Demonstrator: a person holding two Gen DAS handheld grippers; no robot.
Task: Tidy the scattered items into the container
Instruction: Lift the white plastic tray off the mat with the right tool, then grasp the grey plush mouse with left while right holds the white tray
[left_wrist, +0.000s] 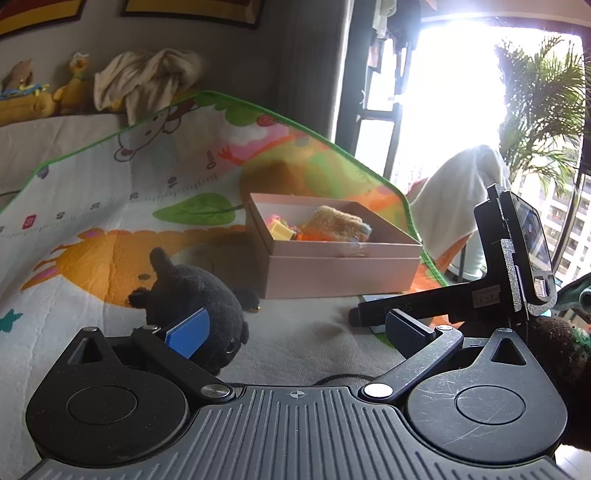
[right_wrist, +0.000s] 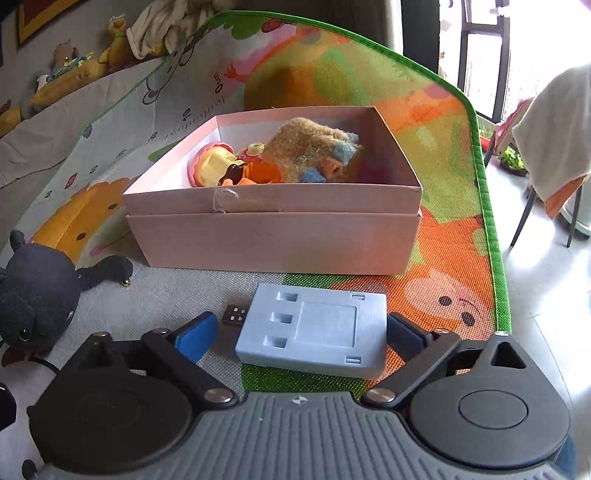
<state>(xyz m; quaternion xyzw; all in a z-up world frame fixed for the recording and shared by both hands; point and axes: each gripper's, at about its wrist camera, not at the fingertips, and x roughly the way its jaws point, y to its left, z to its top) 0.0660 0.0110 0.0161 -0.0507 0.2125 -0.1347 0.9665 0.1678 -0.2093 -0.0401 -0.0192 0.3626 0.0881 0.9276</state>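
A pink cardboard box stands on the play mat and holds a brown plush and several small plastic toys. A pale blue-grey block with a USB plug lies on the mat just in front of the box, between the fingers of my right gripper. That gripper is open, with a clear gap at the left pad. A black plush toy lies left of the box. My left gripper is open and holds nothing, its left finger close beside the black plush. The right gripper's body shows in the left wrist view.
The colourful play mat has a green border, with bare floor to its right. A chair draped in white cloth stands there. Plush toys and a bundled cloth line the back wall. A palm plant stands by the bright window.
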